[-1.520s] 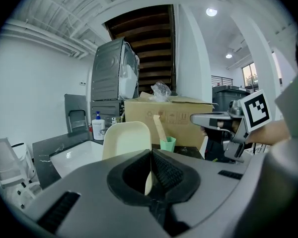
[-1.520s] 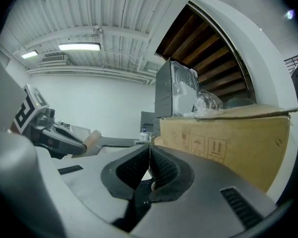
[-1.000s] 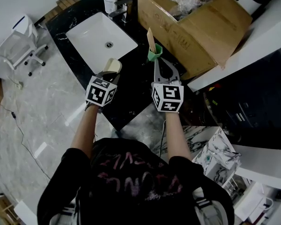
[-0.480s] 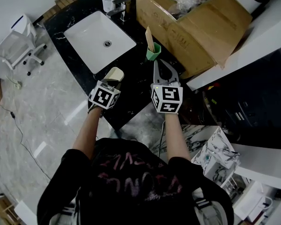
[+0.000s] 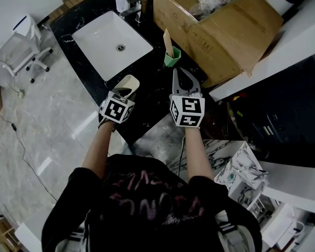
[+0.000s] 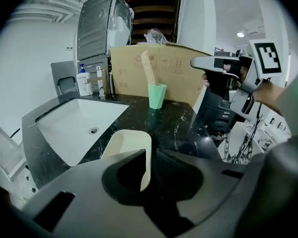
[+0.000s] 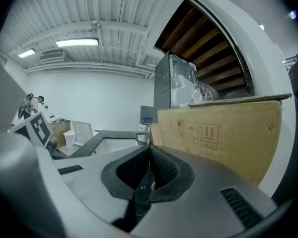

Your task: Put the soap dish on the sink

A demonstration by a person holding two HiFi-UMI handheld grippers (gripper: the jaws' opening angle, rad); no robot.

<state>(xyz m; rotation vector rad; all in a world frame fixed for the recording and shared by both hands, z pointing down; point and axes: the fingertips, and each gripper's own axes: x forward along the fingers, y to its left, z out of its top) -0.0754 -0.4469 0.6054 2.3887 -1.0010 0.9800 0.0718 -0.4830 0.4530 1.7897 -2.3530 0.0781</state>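
A cream soap dish (image 5: 127,83) is held over the black counter (image 5: 152,88), just in front of the white sink basin (image 5: 113,45). My left gripper (image 5: 124,90) is shut on the dish's near edge. In the left gripper view the dish (image 6: 127,146) sticks out ahead of the left gripper (image 6: 149,153), with the basin (image 6: 79,127) to its left. Whether the dish touches the counter I cannot tell. My right gripper (image 5: 181,76) hovers to the right over the counter, shut with nothing in it; the right gripper (image 7: 150,151) shows its pads pressed together.
A green cup (image 5: 171,57) with a wooden stick stands on the counter between the basin and a large open cardboard box (image 5: 215,30). A faucet (image 5: 136,9) and a pump bottle (image 5: 123,2) stand behind the basin. The counter's front edge is close below both grippers.
The left gripper with the soap dish has drawn back a little toward the counter's front edge and then held still. The right gripper has barely moved.
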